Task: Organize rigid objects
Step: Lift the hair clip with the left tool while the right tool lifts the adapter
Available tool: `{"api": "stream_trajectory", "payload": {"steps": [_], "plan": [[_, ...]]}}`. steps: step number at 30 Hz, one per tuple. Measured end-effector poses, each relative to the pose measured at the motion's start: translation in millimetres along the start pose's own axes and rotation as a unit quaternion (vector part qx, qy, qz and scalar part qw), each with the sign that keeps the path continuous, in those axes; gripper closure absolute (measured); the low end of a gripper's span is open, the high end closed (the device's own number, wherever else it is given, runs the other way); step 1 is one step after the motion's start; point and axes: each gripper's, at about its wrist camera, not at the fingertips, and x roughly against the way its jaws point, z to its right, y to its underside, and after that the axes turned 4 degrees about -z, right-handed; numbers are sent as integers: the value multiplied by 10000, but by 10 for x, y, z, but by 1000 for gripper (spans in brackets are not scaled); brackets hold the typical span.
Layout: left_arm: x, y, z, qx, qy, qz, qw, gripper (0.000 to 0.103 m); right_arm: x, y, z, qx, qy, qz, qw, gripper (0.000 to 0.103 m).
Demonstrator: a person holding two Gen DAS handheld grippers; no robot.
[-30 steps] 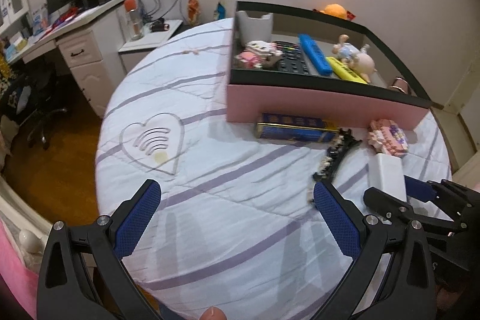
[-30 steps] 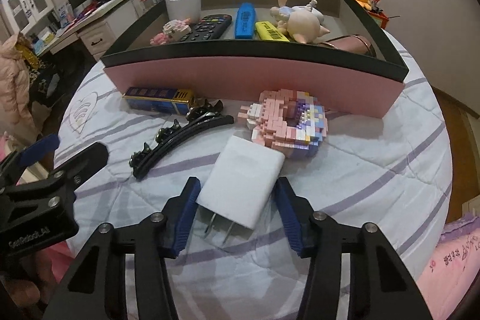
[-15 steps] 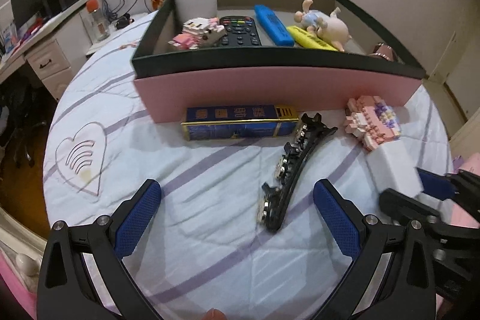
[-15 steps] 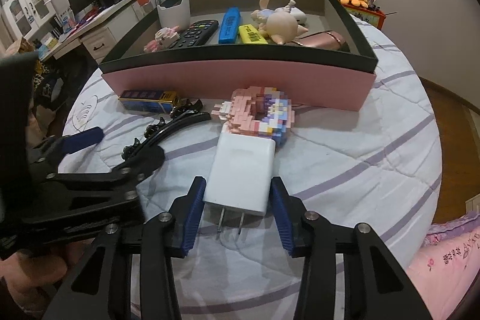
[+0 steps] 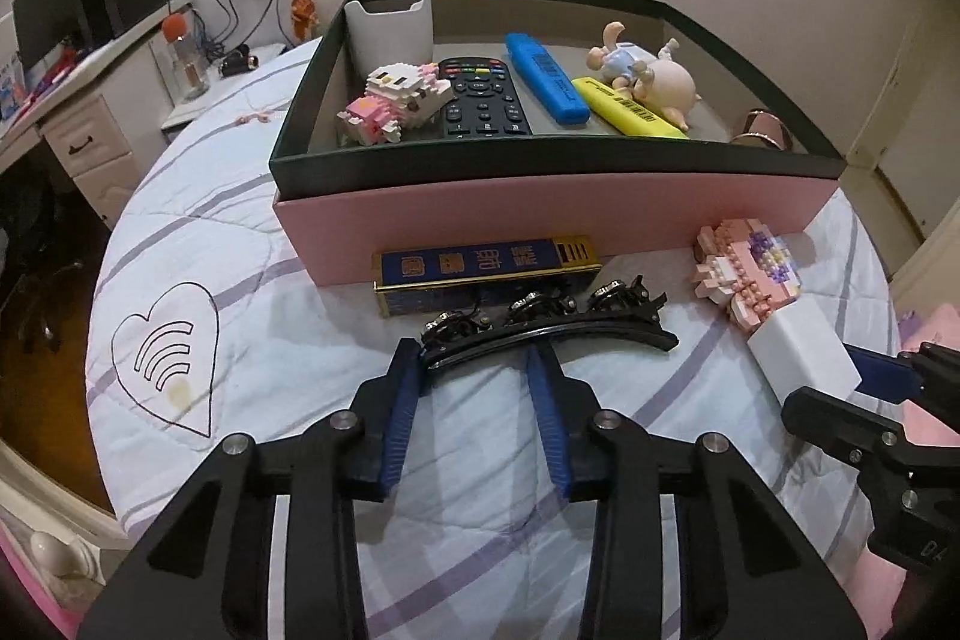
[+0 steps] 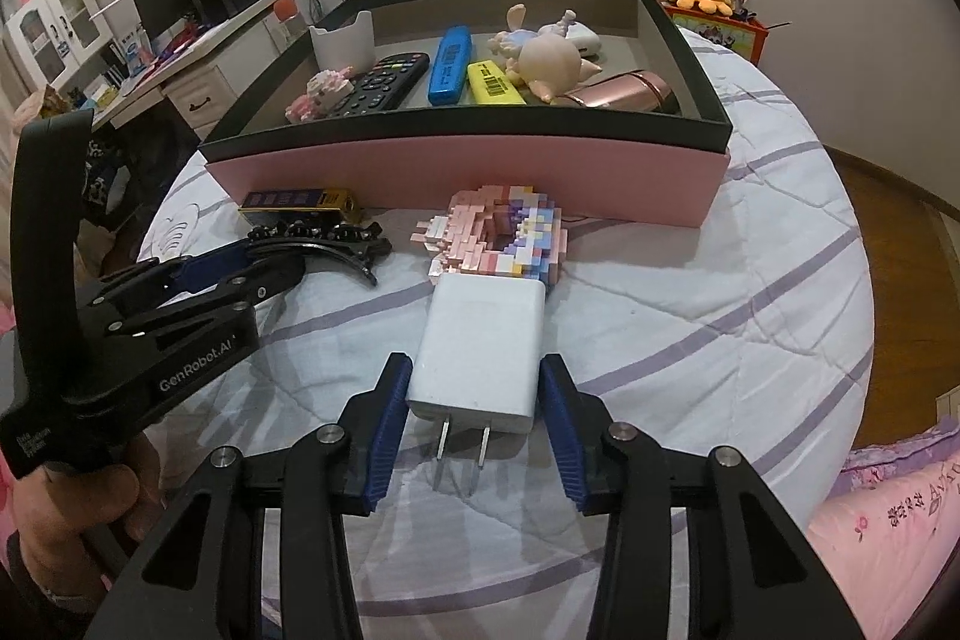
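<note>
In front of the pink box (image 5: 540,214), we see our left gripper (image 5: 477,358) half closed around the black hair clip (image 5: 552,331) on the quilt (image 5: 240,232). Our right gripper (image 6: 477,388) flanks the white charger (image 6: 480,346); whether it pinches, we cannot tell.

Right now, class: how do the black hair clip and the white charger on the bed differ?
The hair clip is black, long and curved; the charger is white and blocky. The clip lies across the left gripper; the charger points lengthwise between the fingers of the right gripper, prongs toward the camera. Both lie on the quilt, outside the box.
</note>
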Motion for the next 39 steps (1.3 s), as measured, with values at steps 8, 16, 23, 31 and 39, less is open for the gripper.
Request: {"api": "stream_trajectory", "payload": {"steps": [8, 16, 23, 31, 39], "plan": [[-40, -69, 22, -156, 119, 14, 9998, 1, 40, -1, 10, 9, 32, 32, 10000, 59], [-57, -95, 11, -230, 577, -60, 9981, 46, 22, -11, 20, 1, 10, 0, 10000, 60], [13, -31, 40, -219, 812, -52, 9964, 71, 32, -6, 16, 27, 37, 14, 10000, 60], [84, 73, 123, -390, 868, -59, 9954, 77, 69, 10, 49, -13, 78, 42, 10000, 60], [-61, -71, 252, -715, 799, 75, 9942, 62, -5, 8, 46, -60, 60, -9, 10000, 60]]}}
